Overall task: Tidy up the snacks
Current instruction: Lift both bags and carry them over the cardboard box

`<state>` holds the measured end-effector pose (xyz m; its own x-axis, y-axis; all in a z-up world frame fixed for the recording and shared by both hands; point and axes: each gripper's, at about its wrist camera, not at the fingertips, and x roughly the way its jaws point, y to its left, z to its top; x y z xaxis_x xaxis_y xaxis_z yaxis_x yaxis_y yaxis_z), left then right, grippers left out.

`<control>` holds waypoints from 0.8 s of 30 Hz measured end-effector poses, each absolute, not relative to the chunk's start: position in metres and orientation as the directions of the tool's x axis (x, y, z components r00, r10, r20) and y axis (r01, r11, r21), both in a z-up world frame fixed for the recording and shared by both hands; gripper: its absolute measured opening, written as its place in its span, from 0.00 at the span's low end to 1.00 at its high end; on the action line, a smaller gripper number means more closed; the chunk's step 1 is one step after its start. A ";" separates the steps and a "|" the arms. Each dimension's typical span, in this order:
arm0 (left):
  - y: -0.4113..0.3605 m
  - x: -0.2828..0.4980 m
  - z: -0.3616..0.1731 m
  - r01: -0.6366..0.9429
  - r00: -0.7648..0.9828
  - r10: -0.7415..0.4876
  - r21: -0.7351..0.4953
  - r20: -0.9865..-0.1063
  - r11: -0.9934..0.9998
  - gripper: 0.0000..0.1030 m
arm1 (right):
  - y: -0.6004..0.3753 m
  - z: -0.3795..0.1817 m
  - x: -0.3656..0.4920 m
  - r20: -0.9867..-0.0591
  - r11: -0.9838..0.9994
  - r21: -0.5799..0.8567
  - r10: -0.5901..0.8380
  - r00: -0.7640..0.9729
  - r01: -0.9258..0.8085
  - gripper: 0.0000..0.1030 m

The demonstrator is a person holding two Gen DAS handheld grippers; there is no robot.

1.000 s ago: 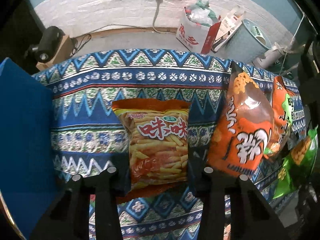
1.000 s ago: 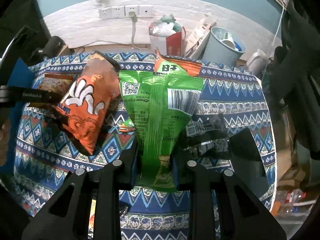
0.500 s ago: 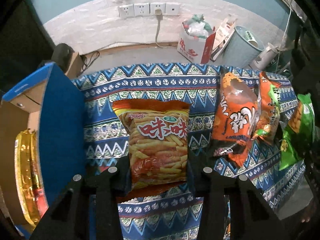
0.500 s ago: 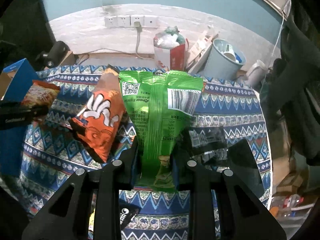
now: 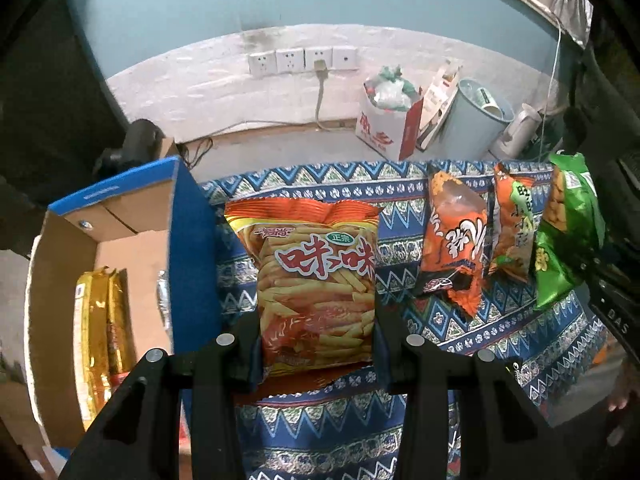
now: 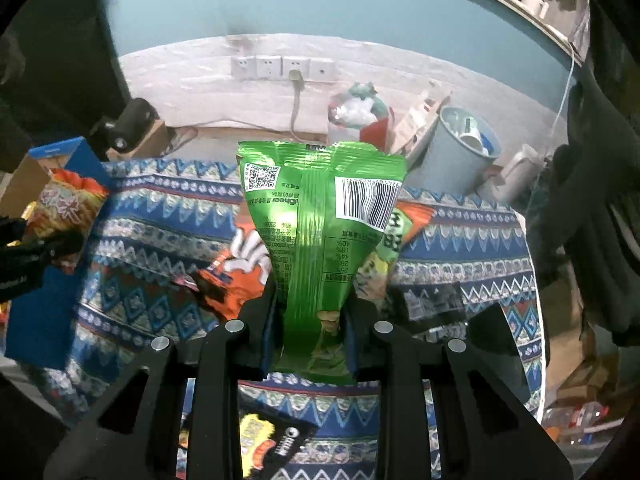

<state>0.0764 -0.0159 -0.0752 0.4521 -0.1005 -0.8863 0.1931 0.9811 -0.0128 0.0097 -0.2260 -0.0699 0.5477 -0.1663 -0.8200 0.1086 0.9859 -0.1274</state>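
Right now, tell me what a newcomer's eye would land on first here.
Each gripper holds a snack bag up in front of its camera: the left gripper clamps an orange fries bag, the right gripper a green bag. At the left stands an open cardboard box with gold packets inside.

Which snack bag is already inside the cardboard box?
The gold bag, lying in the cardboard box; the other bags are on the patterned cloth or held by grippers.
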 end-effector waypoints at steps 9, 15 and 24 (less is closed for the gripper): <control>0.002 0.059 -0.051 0.198 0.511 -0.103 0.000 -0.853 0.980 0.42 | -0.196 -0.054 0.016 -0.809 0.994 -0.091 -0.110 0.578 0.061 0.24; 0.019 0.050 -0.040 0.191 0.545 -0.100 0.007 -0.832 0.982 0.42 | -0.174 -0.041 0.022 -0.795 0.998 -0.058 -0.058 0.604 0.020 0.24; 0.054 0.041 -0.028 0.148 0.575 -0.094 -0.010 -0.812 0.989 0.42 | -0.135 -0.027 0.033 -0.783 0.999 -0.030 0.004 0.622 -0.045 0.24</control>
